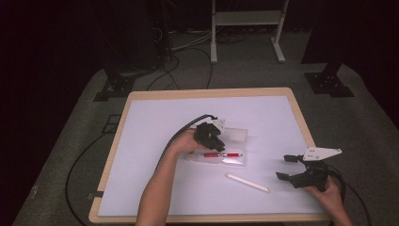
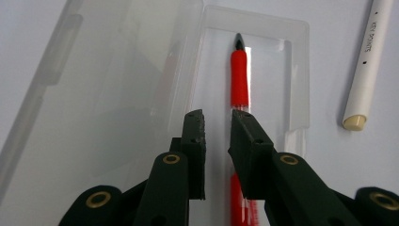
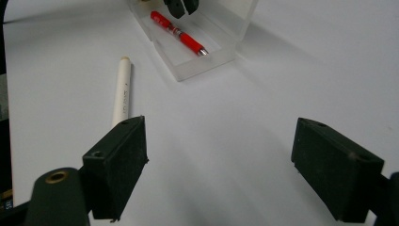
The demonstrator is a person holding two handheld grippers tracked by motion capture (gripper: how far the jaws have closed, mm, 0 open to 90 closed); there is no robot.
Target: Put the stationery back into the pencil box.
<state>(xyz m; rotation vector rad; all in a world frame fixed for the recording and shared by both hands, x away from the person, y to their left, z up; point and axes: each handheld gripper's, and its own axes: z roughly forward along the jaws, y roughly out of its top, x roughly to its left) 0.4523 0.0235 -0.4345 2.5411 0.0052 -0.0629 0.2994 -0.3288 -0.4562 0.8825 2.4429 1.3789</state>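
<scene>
The left gripper (image 2: 217,120) hangs just above the red pen (image 2: 239,77) in the clear case (image 2: 254,28); its jaws are slightly apart and grasp nothing. The pen's rear part is hidden behind them. The right gripper (image 3: 219,157) is wide open and empty, the white pen (image 3: 122,92) beyond its left finger.

Red pen (image 2: 239,77): slim barrel, dark tip, lying flat lengthwise inside the clear plastic case (image 2: 296,75). Case: transparent, rectangular, open, hinged lid (image 2: 103,94) folded back alongside the tray, resting near mid-table. White pen (image 1: 247,182): lying flat, just beside the case.
</scene>
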